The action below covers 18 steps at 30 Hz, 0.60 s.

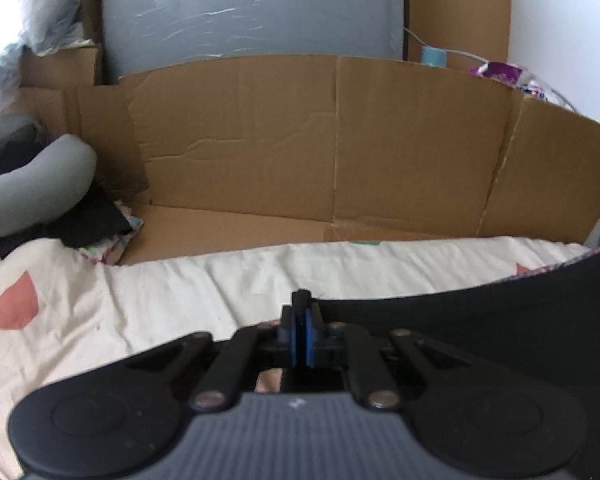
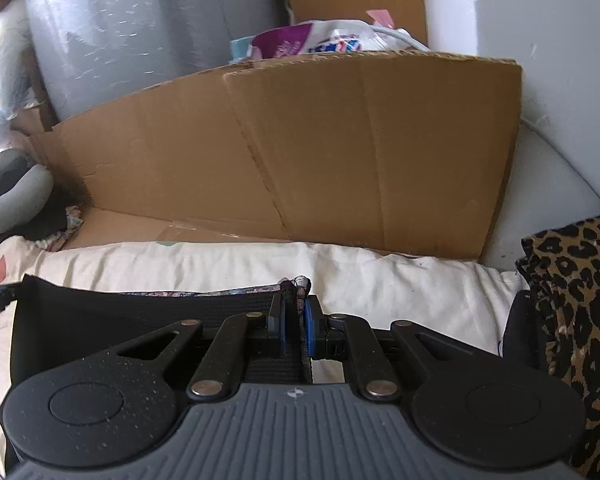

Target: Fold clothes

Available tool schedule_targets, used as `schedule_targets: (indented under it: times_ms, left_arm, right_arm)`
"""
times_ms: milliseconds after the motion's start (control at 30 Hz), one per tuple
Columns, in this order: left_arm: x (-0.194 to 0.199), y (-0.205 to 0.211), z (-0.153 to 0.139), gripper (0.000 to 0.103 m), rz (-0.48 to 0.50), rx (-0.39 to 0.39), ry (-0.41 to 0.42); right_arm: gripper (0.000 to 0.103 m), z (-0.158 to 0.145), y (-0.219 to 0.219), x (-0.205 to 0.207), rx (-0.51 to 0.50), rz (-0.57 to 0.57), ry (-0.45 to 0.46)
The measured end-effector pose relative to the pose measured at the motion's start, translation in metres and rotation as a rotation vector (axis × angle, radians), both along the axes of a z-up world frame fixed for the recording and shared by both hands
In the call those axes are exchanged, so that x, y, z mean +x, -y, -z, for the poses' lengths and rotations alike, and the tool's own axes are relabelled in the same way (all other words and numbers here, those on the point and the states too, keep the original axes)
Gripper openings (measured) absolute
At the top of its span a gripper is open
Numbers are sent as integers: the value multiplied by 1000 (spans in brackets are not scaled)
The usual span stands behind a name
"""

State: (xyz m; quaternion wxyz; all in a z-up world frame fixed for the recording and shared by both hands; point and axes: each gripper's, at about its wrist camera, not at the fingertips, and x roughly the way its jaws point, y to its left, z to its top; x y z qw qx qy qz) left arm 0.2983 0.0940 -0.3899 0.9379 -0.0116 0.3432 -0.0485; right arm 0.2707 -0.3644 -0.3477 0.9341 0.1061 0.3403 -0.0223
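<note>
1. The black garment [image 2: 140, 308] lies spread on the bed sheet [image 1: 180, 288], its far edge held up at both ends; a patterned lining shows along that edge in the right wrist view
2. Left gripper [image 1: 300, 312]: jaws clenched, with a small tuft of dark cloth sticking out at the tips – it grips the garment's left corner, and the black cloth runs off to the right from there
3. Right gripper [image 2: 296, 308]: jaws pressed together on a bunched bit of the garment's edge, threads and patterned fabric poking out between the blue pads
4. Step in hand, as I judge it: a two-handed hold on one edge of the garment, which fits either laying it out flat or carrying that edge over for a fold – the pictures do not settle which
5. Whichever it is, the next move calls for both grips to hold firm and travel together, so the edge stays taut and level
6. A leopard-print cloth [image 2: 572, 320] lies at the right, close to the garment; cardboard [image 1: 320, 152] stands behind the bed
</note>
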Motion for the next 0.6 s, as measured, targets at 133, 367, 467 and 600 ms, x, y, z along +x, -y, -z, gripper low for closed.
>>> schedule_targets:
  times_ms: [133,367,467,600]
  left_arm:
    - [11,0,3,5,17,0,-10]
    - [28,4,24,5,76,34,-55]
    - [34,6,32,5,91,48,-67]
    - [40,9,40,5,93,56,-88]
  right_arm:
    - [8,3,3,2,5,18,-6]
    - [8,13,5,11,-1,21,-24]
    - [8,19,6,16,-3,20,-33]
    - [8,25,7,23,-6,18,-46]
